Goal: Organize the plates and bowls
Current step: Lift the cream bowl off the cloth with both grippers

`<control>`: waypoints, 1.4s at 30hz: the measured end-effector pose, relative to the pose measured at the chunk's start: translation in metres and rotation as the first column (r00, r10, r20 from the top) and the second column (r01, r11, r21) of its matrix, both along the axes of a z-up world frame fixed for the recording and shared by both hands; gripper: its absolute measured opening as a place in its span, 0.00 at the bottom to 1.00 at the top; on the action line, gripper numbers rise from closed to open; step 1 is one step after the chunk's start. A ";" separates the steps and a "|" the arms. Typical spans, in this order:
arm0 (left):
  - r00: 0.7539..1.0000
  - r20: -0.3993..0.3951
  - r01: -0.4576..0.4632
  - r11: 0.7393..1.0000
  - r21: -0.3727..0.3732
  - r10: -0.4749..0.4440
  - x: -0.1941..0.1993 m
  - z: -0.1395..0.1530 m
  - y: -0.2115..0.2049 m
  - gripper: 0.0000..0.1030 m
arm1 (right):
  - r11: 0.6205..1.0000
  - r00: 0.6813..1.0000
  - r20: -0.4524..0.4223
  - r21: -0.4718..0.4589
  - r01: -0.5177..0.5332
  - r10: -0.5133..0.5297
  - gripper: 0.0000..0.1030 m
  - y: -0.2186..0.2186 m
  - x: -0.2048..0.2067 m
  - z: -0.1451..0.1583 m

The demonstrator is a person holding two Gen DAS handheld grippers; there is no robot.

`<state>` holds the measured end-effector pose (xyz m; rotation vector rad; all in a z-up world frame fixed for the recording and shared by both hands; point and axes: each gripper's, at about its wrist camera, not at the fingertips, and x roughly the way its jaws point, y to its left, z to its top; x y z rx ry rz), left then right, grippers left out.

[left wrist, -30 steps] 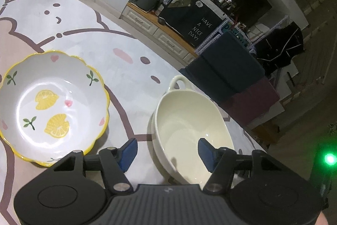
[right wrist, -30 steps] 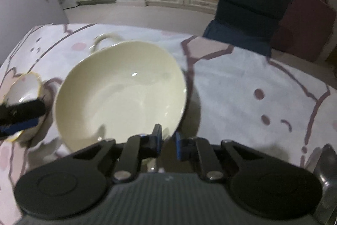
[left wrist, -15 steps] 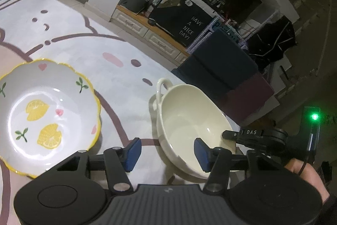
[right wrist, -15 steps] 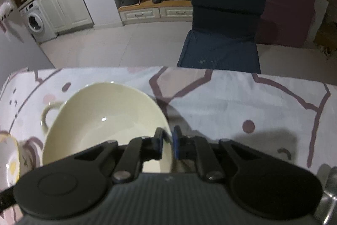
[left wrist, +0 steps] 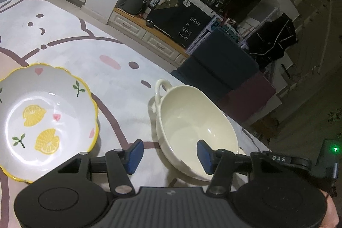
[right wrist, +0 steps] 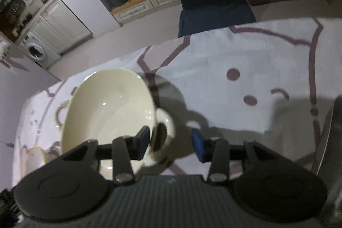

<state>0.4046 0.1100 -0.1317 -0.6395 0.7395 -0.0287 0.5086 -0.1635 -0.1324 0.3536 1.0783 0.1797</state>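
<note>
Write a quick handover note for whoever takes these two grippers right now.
Left gripper: open, holding nothing, hovering between the two bowls.
Right gripper: open, holding nothing, jaws astride the near handle of the cream bowl.
The cream bowl sits on the tablecloth, apart from the lemon bowl to its left.
Done: nothing stacked.
Left: probably nest or group the bowls.

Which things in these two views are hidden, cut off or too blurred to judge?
- Lemon bowl, left wrist view: near rim hidden behind the left gripper.
- Cream bowl, right wrist view: near part hidden by the right gripper; whether the handle touches a finger is blurred.
- Metal object, right wrist view: cut off by the right edge, unidentifiable.
</note>
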 end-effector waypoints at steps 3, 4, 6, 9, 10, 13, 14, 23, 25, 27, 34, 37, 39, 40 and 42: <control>1.000 -0.002 0.005 1.000 0.006 -0.004 0.001 -0.001 -0.001 0.54 | 0.999 1.000 0.017 0.047 -0.003 0.002 0.28 -0.002 -0.008 0.003; 1.000 -0.002 0.007 1.000 0.008 -0.007 0.002 -0.001 0.000 0.54 | 0.999 1.000 0.018 0.039 0.001 -0.002 0.28 0.000 -0.008 0.002; 1.000 -0.001 0.013 1.000 0.022 -0.013 0.004 0.000 -0.001 0.54 | 0.999 1.000 0.031 0.038 0.004 -0.006 0.27 -0.001 -0.006 0.004; 1.000 0.002 0.027 0.999 0.046 -0.027 0.009 0.000 -0.001 0.54 | 0.998 0.999 0.043 0.052 0.017 -0.019 0.26 -0.010 0.000 0.004; 1.000 0.001 0.031 0.998 0.049 -0.031 0.011 0.000 0.000 0.54 | 0.999 0.999 0.049 0.047 0.019 -0.021 0.26 -0.011 0.003 0.003; 0.999 0.005 0.035 0.999 0.040 -0.035 0.018 -0.001 0.001 0.49 | 0.999 0.997 0.070 0.029 0.018 -0.020 0.25 -0.015 0.008 0.003; 0.999 0.009 0.032 0.999 0.039 -0.032 0.022 -0.001 0.002 0.46 | 1.000 0.997 0.074 0.025 0.016 -0.018 0.25 -0.016 0.010 0.002; 0.999 -0.023 0.038 0.997 0.061 -0.037 0.066 0.000 0.005 0.40 | 1.000 0.996 0.091 0.027 -0.009 0.007 0.25 -0.022 0.018 -0.001; 0.998 -0.042 0.040 0.998 0.056 -0.038 0.075 -0.002 0.008 0.40 | 1.000 0.995 0.095 0.028 -0.012 0.009 0.25 -0.024 0.019 0.000; 0.997 -0.056 0.057 0.997 0.057 -0.054 0.082 -0.005 0.008 0.40 | 1.000 0.995 0.096 0.027 -0.016 0.014 0.25 -0.023 0.016 0.002; 0.987 -0.117 0.116 0.991 0.064 -0.108 0.103 -0.019 0.004 0.23 | 0.998 0.992 0.116 0.036 -0.048 0.044 0.25 -0.026 0.012 0.003; 0.985 -0.126 0.124 0.991 0.049 -0.117 0.107 -0.023 0.004 0.19 | 0.997 0.992 0.114 0.053 -0.053 0.047 0.26 -0.029 0.013 0.003; 0.983 -0.130 0.134 0.990 0.053 -0.126 0.108 -0.025 0.003 0.19 | 0.997 0.990 0.121 0.028 -0.071 0.067 0.27 -0.026 0.014 0.004; 0.982 -0.132 0.140 0.989 0.054 -0.132 0.109 -0.026 0.002 0.19 | 0.997 0.990 0.122 0.015 -0.078 0.075 0.27 -0.024 0.015 0.005; 0.980 -0.141 0.148 0.988 0.052 -0.140 0.111 -0.029 0.001 0.18 | 0.997 0.991 0.111 0.007 -0.083 0.082 0.27 -0.022 0.017 0.005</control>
